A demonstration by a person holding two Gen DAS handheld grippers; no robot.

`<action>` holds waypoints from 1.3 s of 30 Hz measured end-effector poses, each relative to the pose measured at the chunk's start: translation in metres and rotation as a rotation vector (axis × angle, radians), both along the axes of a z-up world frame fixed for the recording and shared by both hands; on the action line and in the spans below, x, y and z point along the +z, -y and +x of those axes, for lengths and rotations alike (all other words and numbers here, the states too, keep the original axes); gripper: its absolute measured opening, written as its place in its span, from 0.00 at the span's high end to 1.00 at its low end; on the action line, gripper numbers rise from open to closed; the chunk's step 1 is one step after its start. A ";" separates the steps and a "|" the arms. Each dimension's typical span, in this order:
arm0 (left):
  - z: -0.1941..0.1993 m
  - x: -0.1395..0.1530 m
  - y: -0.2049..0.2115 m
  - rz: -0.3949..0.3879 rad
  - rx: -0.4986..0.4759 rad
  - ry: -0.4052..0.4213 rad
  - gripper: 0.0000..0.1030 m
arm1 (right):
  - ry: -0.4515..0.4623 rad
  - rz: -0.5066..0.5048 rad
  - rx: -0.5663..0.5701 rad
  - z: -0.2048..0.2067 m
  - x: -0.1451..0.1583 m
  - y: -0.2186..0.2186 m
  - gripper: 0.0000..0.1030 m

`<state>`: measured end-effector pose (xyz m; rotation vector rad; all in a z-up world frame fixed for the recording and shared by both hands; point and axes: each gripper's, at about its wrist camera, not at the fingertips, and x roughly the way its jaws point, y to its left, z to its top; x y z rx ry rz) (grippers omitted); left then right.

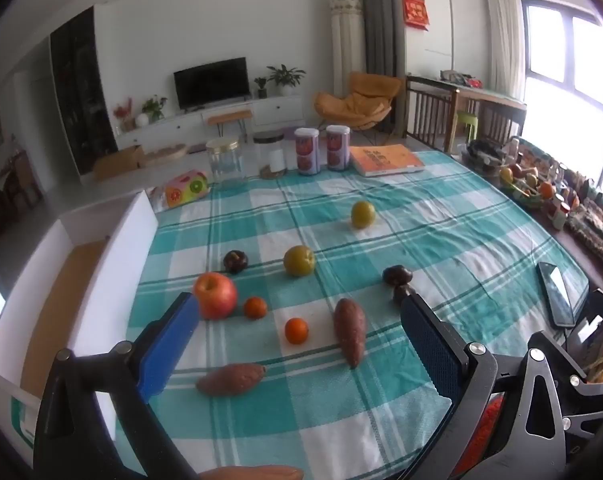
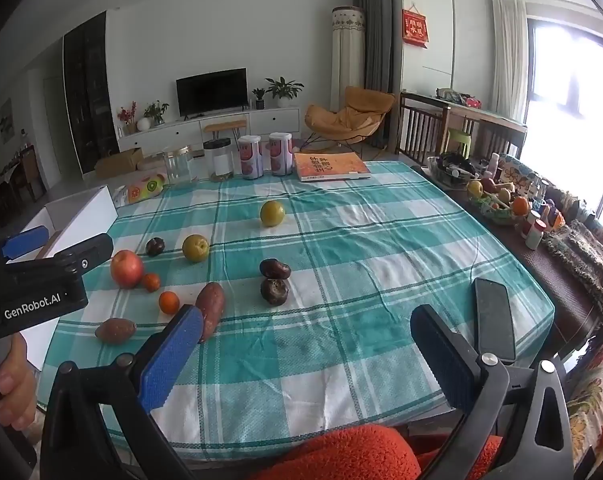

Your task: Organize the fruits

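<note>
The left gripper [image 1: 299, 322] hangs above the checked table [image 1: 441, 216] with its blue fingers [image 1: 169, 354] spread wide and nothing between them. Just past the left fingertip sits the apple [image 1: 215, 295], with a small orange [image 1: 255, 307] beside it. Between the fingers lie a second orange [image 1: 296, 331] and a sweet potato [image 1: 350, 332] pointing away; another sweet potato [image 1: 231, 378] lies close to the left finger. Two dark fruits [image 1: 397, 275] sit just beyond the right fingertip, one more [image 1: 235, 261] beyond the apple. Two green fruits [image 1: 299, 261] lie farther out between the fingers. A white box [image 1: 101, 264] stands left of the left finger.

The right gripper [image 2: 305, 330] is equally wide open and empty. Its left fingertip [image 2: 181, 336] overlaps the sweet potato [image 2: 210, 316]; a phone [image 2: 493, 324] lies just outside its right finger. The left gripper [image 2: 41, 276] shows at the far left, away from the fruit.
</note>
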<state>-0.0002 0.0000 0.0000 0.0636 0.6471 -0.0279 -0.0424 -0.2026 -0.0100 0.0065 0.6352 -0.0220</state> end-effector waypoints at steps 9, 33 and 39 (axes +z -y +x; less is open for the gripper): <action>0.000 0.000 -0.002 -0.003 -0.004 -0.005 0.02 | 0.000 -0.021 -0.007 0.000 0.001 0.000 0.00; -0.010 -0.122 -0.102 -0.077 -0.012 -0.354 0.02 | -0.333 0.027 -0.014 0.061 -0.104 0.006 0.00; 0.004 -0.133 -0.092 -0.132 -0.013 -0.397 0.02 | -0.417 -0.090 -0.247 0.150 -0.145 0.055 0.00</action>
